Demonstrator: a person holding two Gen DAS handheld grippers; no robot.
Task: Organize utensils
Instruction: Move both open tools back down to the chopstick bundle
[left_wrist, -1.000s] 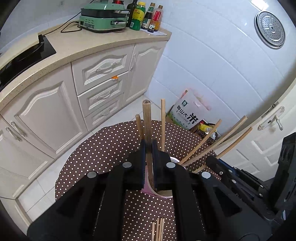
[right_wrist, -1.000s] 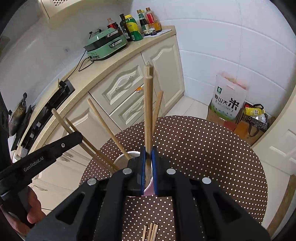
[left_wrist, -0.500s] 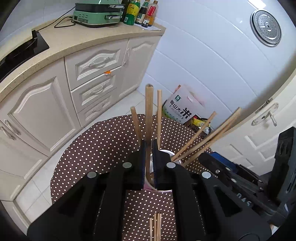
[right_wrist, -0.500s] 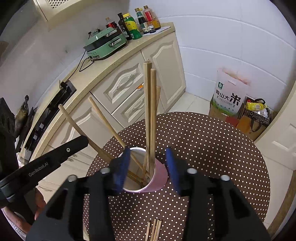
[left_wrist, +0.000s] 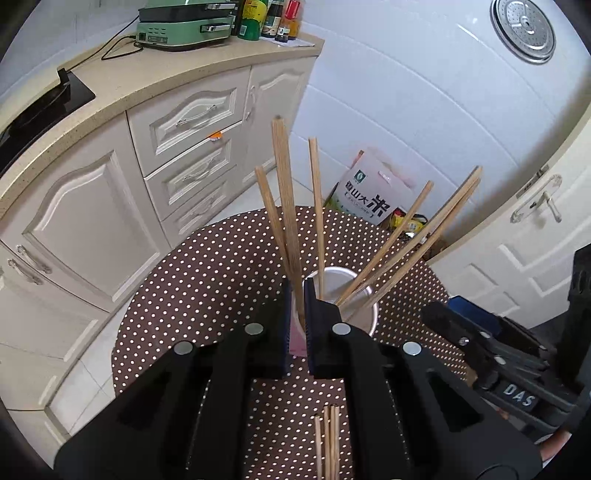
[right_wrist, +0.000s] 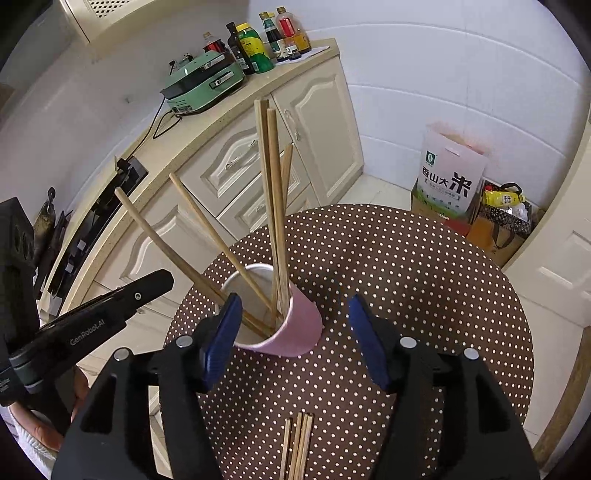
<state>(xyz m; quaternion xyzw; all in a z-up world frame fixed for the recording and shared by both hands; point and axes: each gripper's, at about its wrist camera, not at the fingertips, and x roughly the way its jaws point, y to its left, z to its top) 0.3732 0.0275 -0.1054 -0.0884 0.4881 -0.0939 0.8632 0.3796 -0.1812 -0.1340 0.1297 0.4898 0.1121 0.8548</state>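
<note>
**Left jaws on a chopstick, right jaws wide over the cup**

From the left, we see our left gripper (left_wrist: 297, 325) with its jaws nearly together, pinching one upright chopstick (left_wrist: 286, 206) whose lower end goes down into the cup (left_wrist: 364, 315). The cup is pink outside and white inside, and it stands near the centre of the dotted round tabletop (left_wrist: 207, 280). Two more sticks rise beside the held one, toward 12 o'clock, and three others lean out of the cup toward 2 o'clock in the left view.

Moving right, our right gripper (right_wrist: 295, 336) hangs just above the cup (right_wrist: 299, 328), jaws spread wide with nothing between them, the blue pads on either side of the cup and apart from it. In this view the leaning sticks point toward 10 o'clock.

At 6 o'clock from the cup, loose chopsticks (right_wrist: 297, 443) lie flat together on the tabletop, close to us.
</note>
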